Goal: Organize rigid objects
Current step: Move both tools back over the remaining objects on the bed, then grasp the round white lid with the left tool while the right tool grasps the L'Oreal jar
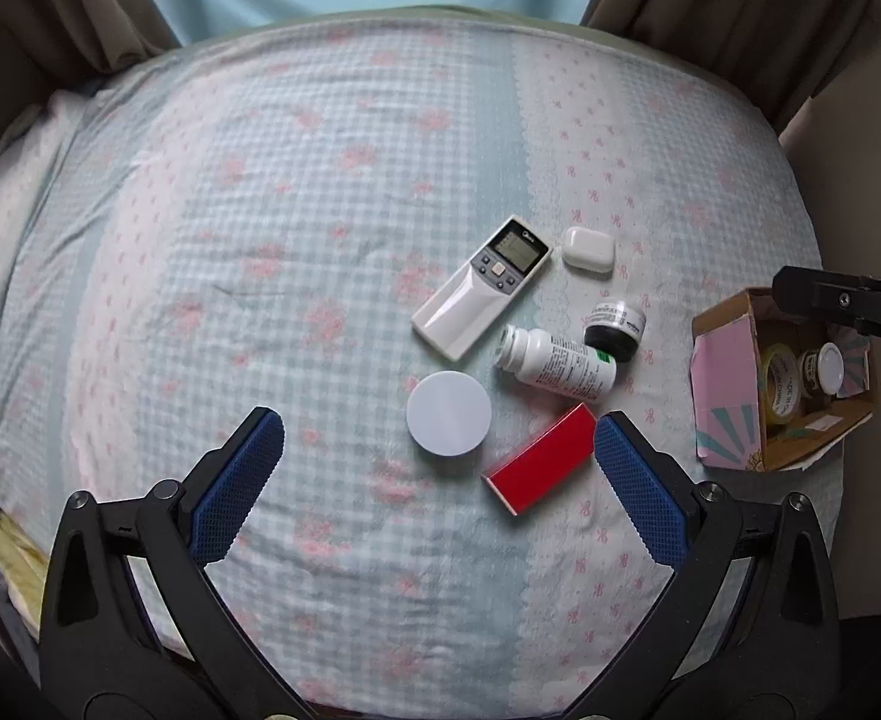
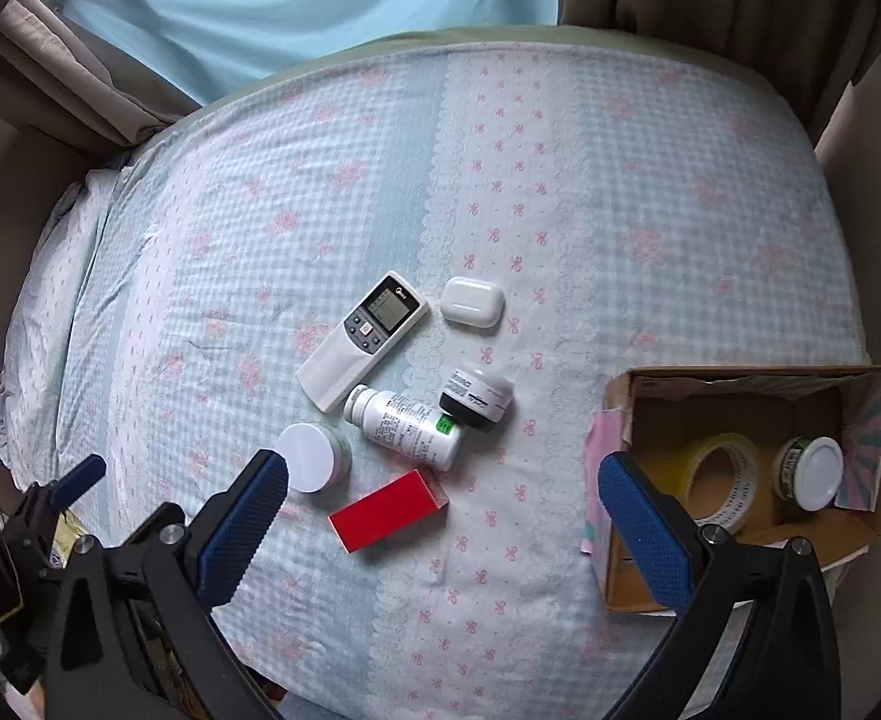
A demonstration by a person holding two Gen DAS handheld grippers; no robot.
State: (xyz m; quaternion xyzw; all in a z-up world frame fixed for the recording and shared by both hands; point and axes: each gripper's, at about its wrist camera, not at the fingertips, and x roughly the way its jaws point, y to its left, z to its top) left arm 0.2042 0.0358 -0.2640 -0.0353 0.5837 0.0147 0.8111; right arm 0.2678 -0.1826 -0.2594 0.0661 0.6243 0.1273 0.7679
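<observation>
Several items lie together on the bed: a white remote (image 1: 481,285) (image 2: 361,339), a white earbud case (image 1: 588,248) (image 2: 472,302), a dark jar (image 1: 615,329) (image 2: 477,398), a white pill bottle on its side (image 1: 557,363) (image 2: 409,427), a round white-lidded jar (image 1: 448,413) (image 2: 311,457) and a red box (image 1: 540,461) (image 2: 387,511). My left gripper (image 1: 439,453) hangs open above the round jar and red box, holding nothing. My right gripper (image 2: 443,495) is open too, above the red box and left of the cardboard box (image 2: 620,396) (image 1: 716,315).
The cardboard box sits at the bed's right edge and holds a tape roll (image 2: 719,474) (image 1: 779,384) and a white-lidded jar (image 2: 812,471) (image 1: 824,367). A pillow (image 1: 14,228) lies at the left. Brown curtains (image 2: 710,12) and a pale blue one hang behind the bed.
</observation>
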